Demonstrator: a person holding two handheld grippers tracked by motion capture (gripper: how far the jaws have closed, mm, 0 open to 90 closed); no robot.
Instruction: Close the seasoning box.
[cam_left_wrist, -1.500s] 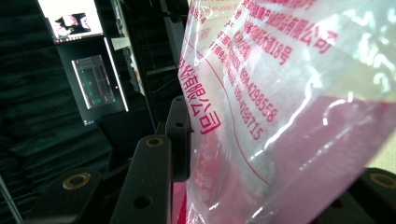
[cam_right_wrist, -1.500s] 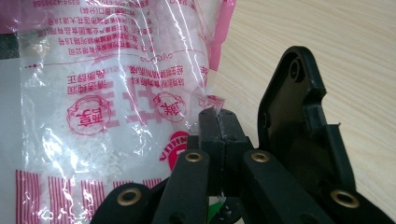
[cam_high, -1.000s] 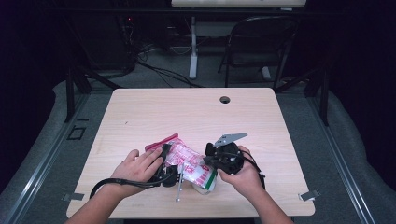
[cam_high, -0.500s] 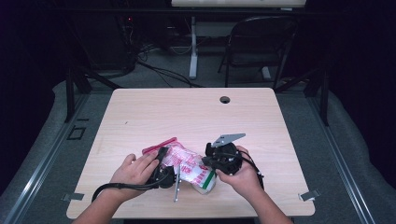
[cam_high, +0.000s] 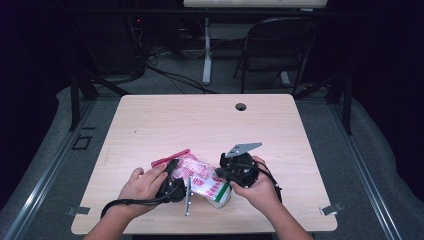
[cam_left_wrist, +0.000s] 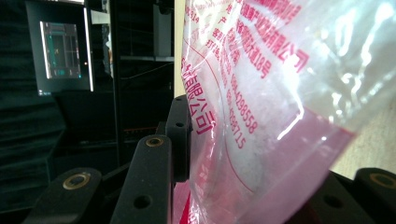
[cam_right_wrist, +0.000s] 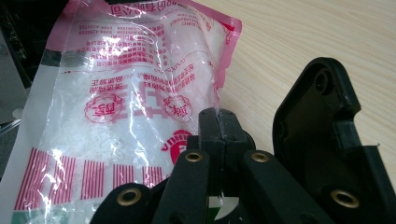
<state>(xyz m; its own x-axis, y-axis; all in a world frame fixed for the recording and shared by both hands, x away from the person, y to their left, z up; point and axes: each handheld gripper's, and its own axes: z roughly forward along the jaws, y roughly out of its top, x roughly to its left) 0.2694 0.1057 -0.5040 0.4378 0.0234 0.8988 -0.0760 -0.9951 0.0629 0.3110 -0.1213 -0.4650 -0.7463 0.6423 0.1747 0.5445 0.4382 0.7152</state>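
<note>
Pale wood-grain tabletop carries the work, with dark floor around it. Nearest the person, at the tabletop's 6 o'clock edge, two hands hold the tools: the left hand grips the left claw, the right hand grips the right claw, whose grey three-cornered plate sticks out toward 1 o'clock. Between them lies a clear plastic bag of white granules, printed in red with a green-and-white end, resting on the tabletop at about 6 o'clock from the centre.

From the right gripper view, the right claw is clenched, its two jaws pressed together on the bag's lower edge, the bag spreading away toward 10 o'clock over the wood. From the left gripper view, the left claw stands spread, with the bag's pink-edged film hanging between its jaws; whether they pinch it, I cannot tell.

Farther off, a round cable hole sits near the tabletop's 12 o'clock edge, and beyond it a folding chair stands at 1 o'clock.
</note>
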